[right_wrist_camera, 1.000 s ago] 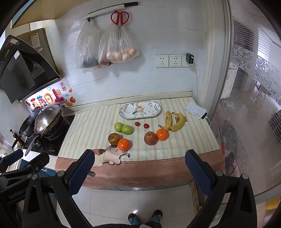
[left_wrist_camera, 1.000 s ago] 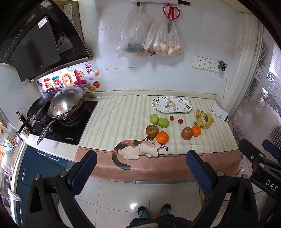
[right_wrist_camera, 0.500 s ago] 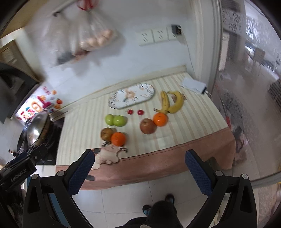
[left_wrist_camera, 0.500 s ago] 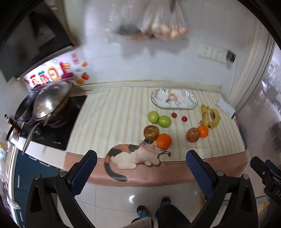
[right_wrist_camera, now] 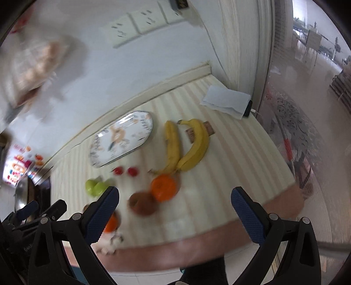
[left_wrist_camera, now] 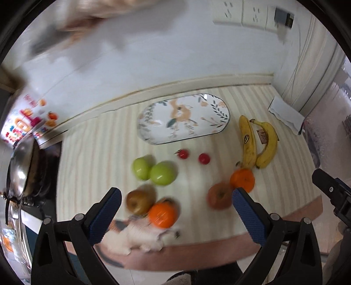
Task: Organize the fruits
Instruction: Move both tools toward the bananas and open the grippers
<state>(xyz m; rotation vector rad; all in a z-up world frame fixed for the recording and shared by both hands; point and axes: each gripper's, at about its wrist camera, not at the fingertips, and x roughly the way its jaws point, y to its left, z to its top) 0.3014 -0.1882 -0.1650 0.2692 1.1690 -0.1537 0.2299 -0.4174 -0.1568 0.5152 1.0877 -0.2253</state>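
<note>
Fruit lies on the striped counter cloth: two green apples, two small red tomatoes, two bananas, two oranges, a brown pear and a reddish apple. An empty oval floral plate sits behind them. My left gripper is open and empty, hovering over the near fruit. My right gripper is open and empty above the orange and reddish apple; the bananas and plate lie beyond.
A wok sits on the stove at the left. A folded white paper lies at the counter's back right by a glass door. Wall sockets and hanging bags are above. The counter's front edge is just below both grippers.
Both grippers have moved forward and down toward the counter, so the fruit looks much larger. Both stay open and empty. Nothing on the counter has moved.
</note>
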